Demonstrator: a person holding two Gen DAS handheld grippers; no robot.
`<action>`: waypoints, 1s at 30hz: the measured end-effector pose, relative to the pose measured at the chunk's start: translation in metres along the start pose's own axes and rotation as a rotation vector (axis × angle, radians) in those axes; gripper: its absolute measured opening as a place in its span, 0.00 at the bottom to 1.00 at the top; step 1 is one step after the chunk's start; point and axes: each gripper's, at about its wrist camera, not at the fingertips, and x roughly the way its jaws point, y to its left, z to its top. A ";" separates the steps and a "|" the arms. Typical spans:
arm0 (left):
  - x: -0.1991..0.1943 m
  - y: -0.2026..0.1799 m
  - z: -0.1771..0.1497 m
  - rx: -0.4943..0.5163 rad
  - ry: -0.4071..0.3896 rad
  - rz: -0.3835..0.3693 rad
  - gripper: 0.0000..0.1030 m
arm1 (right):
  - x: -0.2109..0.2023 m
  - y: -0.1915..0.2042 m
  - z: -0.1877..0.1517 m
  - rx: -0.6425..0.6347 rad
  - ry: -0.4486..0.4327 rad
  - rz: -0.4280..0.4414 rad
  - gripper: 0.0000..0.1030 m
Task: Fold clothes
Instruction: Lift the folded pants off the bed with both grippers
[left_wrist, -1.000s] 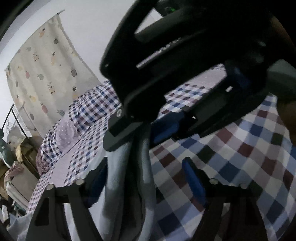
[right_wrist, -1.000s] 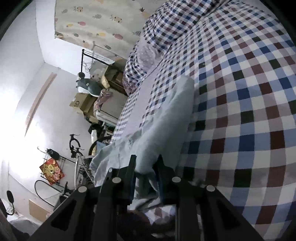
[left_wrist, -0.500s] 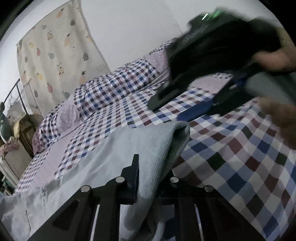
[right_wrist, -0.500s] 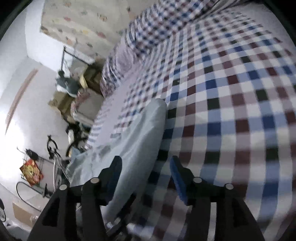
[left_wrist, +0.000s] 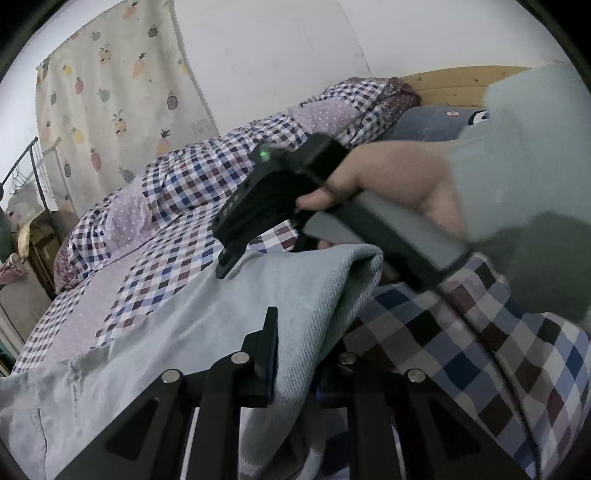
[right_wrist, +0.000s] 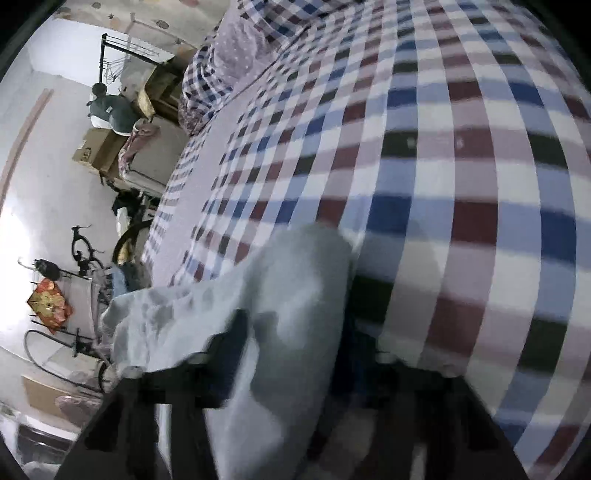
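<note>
A pale grey-blue garment (left_wrist: 207, 317) lies in a long fold on the checked bed sheet (left_wrist: 480, 354). My left gripper (left_wrist: 299, 332) is shut on its near folded edge, and the cloth drapes over the right finger. In the left wrist view a hand (left_wrist: 399, 181) in a pale sleeve holds my right gripper (left_wrist: 236, 262) low over the garment's far fold. The blurred right wrist view shows the garment (right_wrist: 295, 280) bunched between the fingers of my right gripper (right_wrist: 295, 332). Its jaws are closing, with a wide gap still between them.
A folded checked quilt (left_wrist: 221, 173) and pillows lie at the head of the bed, below a wooden headboard (left_wrist: 461, 81). A pineapple-print curtain (left_wrist: 110, 92) hangs on the wall. Beside the bed stand cardboard boxes (right_wrist: 96, 155), a clothes rack and a bicycle (right_wrist: 81, 254).
My left gripper closed on the garment's edge. My right gripper let go of it, opened, swung away along the fold and came down over the cloth again, its jaws narrowing.
</note>
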 end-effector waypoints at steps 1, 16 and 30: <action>0.001 -0.001 0.000 0.006 0.011 -0.004 0.14 | -0.001 0.003 0.001 -0.029 -0.013 -0.007 0.22; -0.034 -0.037 0.031 0.044 -0.038 -0.158 0.11 | -0.112 0.021 -0.048 -0.110 -0.295 -0.028 0.09; -0.139 -0.126 0.083 0.031 -0.189 -0.400 0.11 | -0.316 0.012 -0.159 -0.112 -0.418 -0.239 0.08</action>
